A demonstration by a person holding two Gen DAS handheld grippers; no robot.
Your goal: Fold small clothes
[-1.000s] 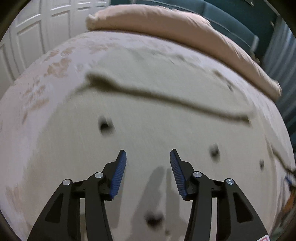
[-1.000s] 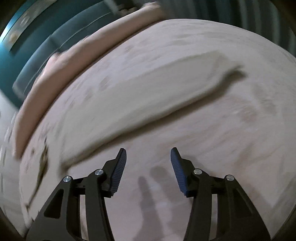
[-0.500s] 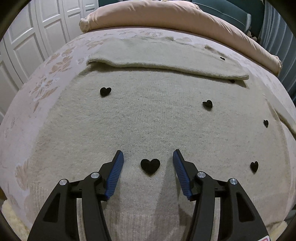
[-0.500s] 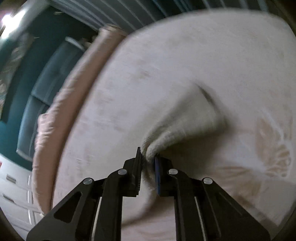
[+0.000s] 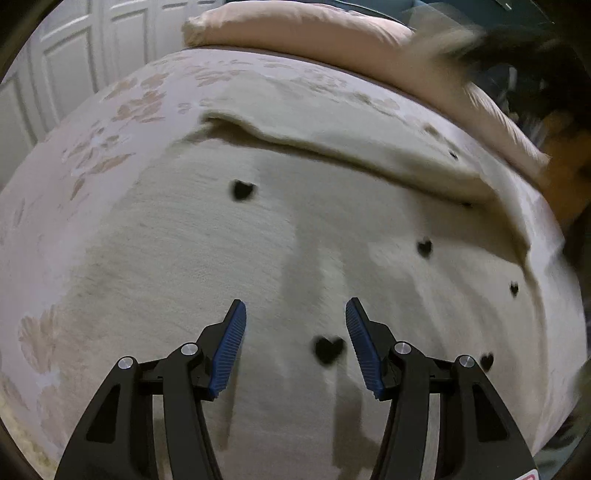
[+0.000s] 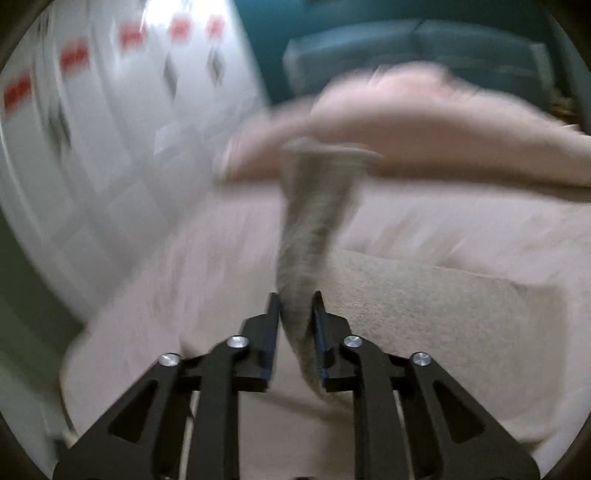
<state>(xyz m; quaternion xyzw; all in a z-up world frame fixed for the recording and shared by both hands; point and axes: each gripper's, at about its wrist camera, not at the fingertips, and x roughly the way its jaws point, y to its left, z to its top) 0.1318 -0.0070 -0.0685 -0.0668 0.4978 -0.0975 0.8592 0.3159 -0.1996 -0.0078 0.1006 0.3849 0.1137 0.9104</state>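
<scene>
A cream knit sweater with small black hearts lies flat on the bed. One sleeve is folded across its far part. My left gripper is open and empty, low over the sweater's near part, with a black heart between its fingers. My right gripper is shut on the other sleeve, which is lifted and hangs blurred in front of the camera. The sweater body shows below it in the right wrist view.
A pink rolled duvet lies along the far side of the bed. White panelled doors stand at the left. A teal headboard stands behind the duvet. Something dark and blurred is at the upper right of the left wrist view.
My right gripper has lifted the sleeve it closed on and swung it up over the sweater. My left gripper has shifted slightly left and stays open.
</scene>
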